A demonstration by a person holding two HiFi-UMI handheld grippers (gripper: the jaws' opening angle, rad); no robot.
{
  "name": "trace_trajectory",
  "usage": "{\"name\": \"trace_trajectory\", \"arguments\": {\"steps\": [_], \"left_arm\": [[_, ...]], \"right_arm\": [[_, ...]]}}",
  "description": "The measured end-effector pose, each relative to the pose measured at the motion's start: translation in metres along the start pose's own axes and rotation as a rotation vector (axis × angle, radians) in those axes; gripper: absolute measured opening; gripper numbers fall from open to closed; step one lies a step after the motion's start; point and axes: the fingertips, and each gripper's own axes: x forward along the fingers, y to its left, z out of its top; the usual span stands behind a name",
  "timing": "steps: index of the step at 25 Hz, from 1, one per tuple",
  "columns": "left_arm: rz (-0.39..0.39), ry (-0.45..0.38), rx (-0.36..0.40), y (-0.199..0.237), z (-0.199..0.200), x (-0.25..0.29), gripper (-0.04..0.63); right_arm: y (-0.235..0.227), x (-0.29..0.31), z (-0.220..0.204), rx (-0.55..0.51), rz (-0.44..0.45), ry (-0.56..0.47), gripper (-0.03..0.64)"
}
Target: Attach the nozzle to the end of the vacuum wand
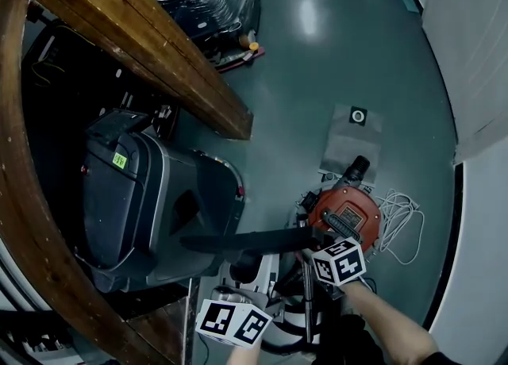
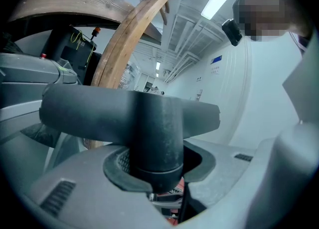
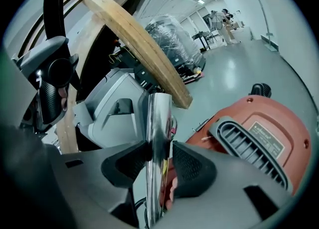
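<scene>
Starting from the biggest things: a curved wooden beam [image 1: 159,54] and a dark grey machine [image 1: 151,197] fill the left of the head view, above a green-grey floor [image 1: 333,62]. The red vacuum cleaner [image 1: 345,211] stands on that floor near the person, with a white cord [image 1: 401,224] just beside it.

The black nozzle [image 1: 246,240], a T-shaped piece, is in the air in front of the person. The left gripper [image 2: 154,166] has its jaws closed on the neck of it, and the crossbar lies across above the pads. The chrome wand [image 3: 158,118] stands upright between the jaws of the right gripper [image 3: 159,161]. These jaws are wide apart. The pads are very near the tube on both sides, but I judge that they do not press it.

The upper end of the wand is bare, so the joining is not yet done. Both parts seem ready and near each other. What is left is to take the wand firmly, to bring the neck's opening in line with the wand's end, and to push it on.
</scene>
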Motion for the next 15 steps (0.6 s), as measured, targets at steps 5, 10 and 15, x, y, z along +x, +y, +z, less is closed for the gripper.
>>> {"name": "trace_trajectory", "arguments": {"steps": [5,10,15], "left_arm": [[0.001,0.003,-0.010,0.004,0.000,0.000,0.149],[-0.020,0.008,-0.017,0.002,0.003,-0.001,0.149],[-0.066,0.050,-0.053,-0.003,0.001,0.006,0.149]], "right_arm": [[0.001,0.001,0.000,-0.002,0.008,-0.003,0.150],[0.002,-0.002,-0.001,0.013,0.014,0.002,0.147],[0.012,-0.017,-0.002,0.000,0.029,-0.007,0.146]]}}
